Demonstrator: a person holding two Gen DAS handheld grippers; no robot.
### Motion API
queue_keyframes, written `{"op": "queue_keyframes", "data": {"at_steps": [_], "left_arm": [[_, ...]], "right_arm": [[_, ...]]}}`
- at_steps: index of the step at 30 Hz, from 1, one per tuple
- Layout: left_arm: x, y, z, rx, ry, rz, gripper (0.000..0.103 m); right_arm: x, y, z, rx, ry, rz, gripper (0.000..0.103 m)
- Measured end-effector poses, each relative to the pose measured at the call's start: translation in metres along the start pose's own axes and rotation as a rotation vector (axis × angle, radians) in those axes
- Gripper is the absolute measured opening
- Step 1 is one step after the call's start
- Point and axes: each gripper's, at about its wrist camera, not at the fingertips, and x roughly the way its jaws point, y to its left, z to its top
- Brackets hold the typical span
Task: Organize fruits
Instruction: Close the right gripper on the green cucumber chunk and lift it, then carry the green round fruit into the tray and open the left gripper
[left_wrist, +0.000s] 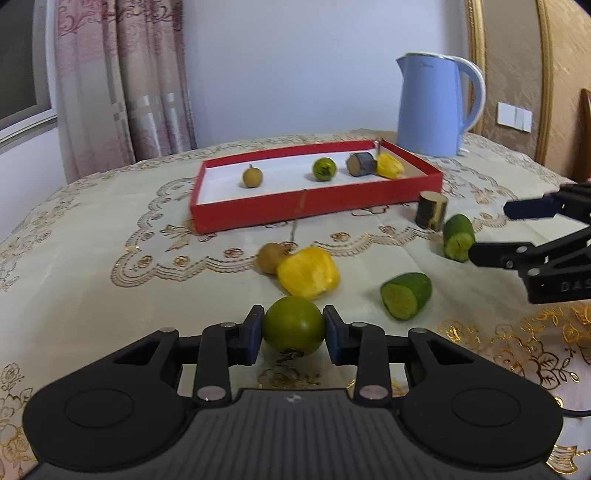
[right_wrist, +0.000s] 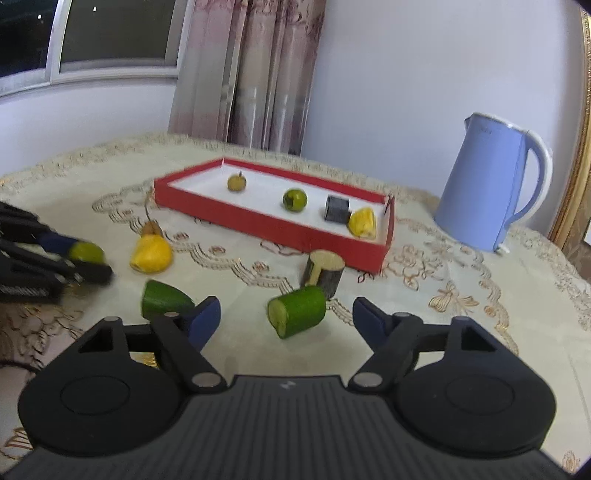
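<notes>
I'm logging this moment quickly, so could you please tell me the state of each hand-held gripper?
Left hand-held gripper: closed on the round green fruit.
Right hand-held gripper: open, holding nothing.

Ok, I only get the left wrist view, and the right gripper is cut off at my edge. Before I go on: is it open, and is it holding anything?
Observer: The right gripper is open and holds nothing.
Operator: What is nearest to it?
Observer: A green cut piece lies on the tablecloth between its fingertips, touched by neither.
Operator: Is my fruit against the yellow one?
Observer: No. From the right wrist view, the green fruit in the left gripper sits apart from the yellow piece.
</notes>
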Motion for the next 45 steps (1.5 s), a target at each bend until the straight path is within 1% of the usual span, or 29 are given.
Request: {"op": "queue_keyframes", "data": {"at_steps": [3,5,8,11,14,17,18,19,28,33,36,39,45], "left_arm": [[-0.001,0.004,0.001,-0.002,-0.009,0.018,0.033],[-0.002,0.005,0.002,0.000,-0.014,0.023,0.033],[-0.003,0.005,0.002,0.006,-0.018,0.027,0.033],[-0.001,0.004,0.002,0.008,-0.017,0.025,0.033],[-0.001,0.004,0.002,0.009,-0.018,0.029,0.033],[0.000,0.004,0.002,0.011,-0.017,0.032,0.033],[0.001,0.004,0.002,0.011,-0.017,0.032,0.033],[0.001,0.004,0.002,0.011,-0.017,0.032,0.033],[0.001,0.006,0.003,0.007,-0.018,0.036,0.033],[0.001,0.007,0.004,0.008,-0.024,0.035,0.033],[0.000,0.010,0.010,0.011,-0.027,0.023,0.033],[0.000,0.013,0.023,0.027,-0.053,0.021,0.033],[0.003,0.016,0.063,0.055,-0.150,0.039,0.033]], "right_arm": [[0.014,-0.003,0.001,-0.017,0.034,0.012,0.069],[0.022,-0.007,0.002,-0.026,0.056,0.026,0.065],[0.033,-0.012,0.004,-0.040,0.081,0.053,0.063],[0.040,-0.016,0.006,-0.046,0.095,0.073,0.062],[0.046,-0.015,0.008,-0.066,0.106,0.086,0.057],[0.051,-0.014,0.010,-0.077,0.115,0.103,0.050],[0.053,-0.015,0.010,-0.073,0.118,0.109,0.043],[0.053,-0.015,0.011,-0.068,0.117,0.105,0.039],[0.048,-0.014,0.008,-0.064,0.107,0.084,0.039],[0.035,-0.014,0.004,-0.041,0.085,0.069,0.039],[0.025,-0.016,0.003,-0.022,0.065,0.059,0.039],[0.015,-0.018,0.001,0.009,0.040,0.060,0.039],[0.009,-0.022,0.000,0.051,0.019,0.061,0.039]]}}
